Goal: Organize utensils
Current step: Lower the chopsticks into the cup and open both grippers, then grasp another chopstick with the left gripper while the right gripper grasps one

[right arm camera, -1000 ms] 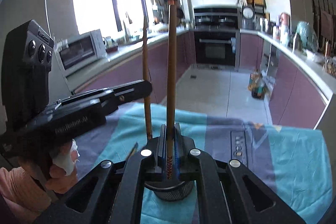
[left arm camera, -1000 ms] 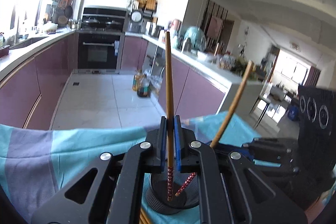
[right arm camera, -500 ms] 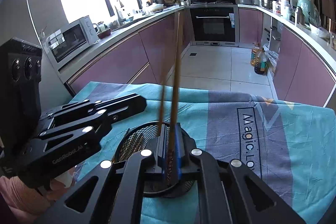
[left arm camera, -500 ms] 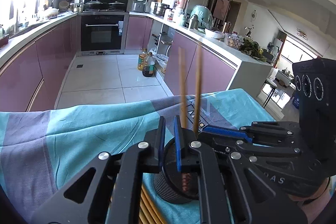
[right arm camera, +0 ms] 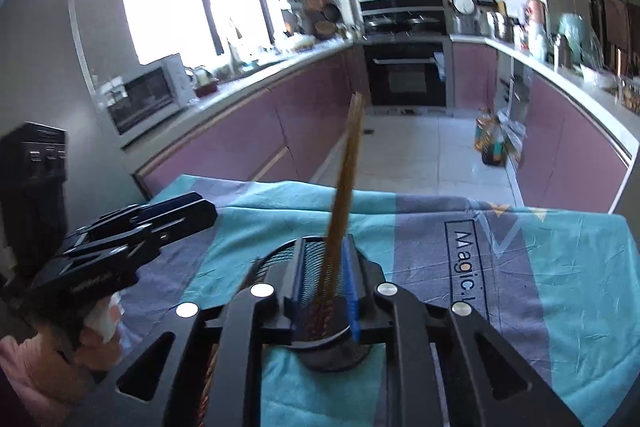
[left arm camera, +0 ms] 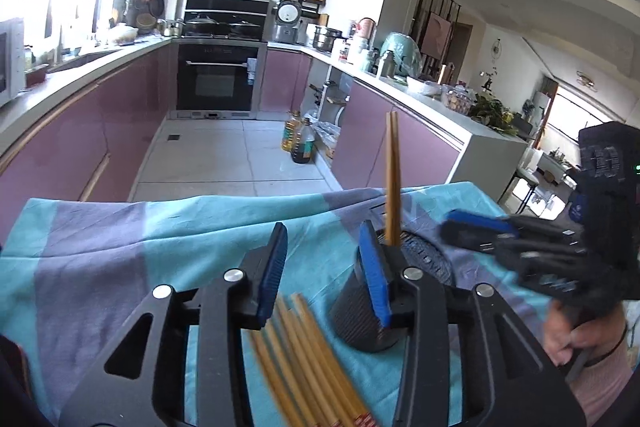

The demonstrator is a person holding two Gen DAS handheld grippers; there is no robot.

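step: chopsticks (left arm camera: 393,183) dropped upright into mesh holder (left arm camera: 360,315) | left gripper (left arm camera: 324,275) released, jaws just widened, empty | right gripper (right arm camera: 322,287) just loosened, jaws parted around sticks | next: grasp loose chopsticks (left arm camera: 308,359) at left jaws' 6 o'clock; holder at 3 o'clock

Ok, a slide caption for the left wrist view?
Left gripper open above loose chopsticks; two more stand in the mesh holder.

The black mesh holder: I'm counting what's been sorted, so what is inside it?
Two wooden chopsticks stand upright in the black mesh holder, close together. Their lower ends and the holder's bottom are hidden by its wall and the hand-held grippers, so anything else inside cannot be seen.
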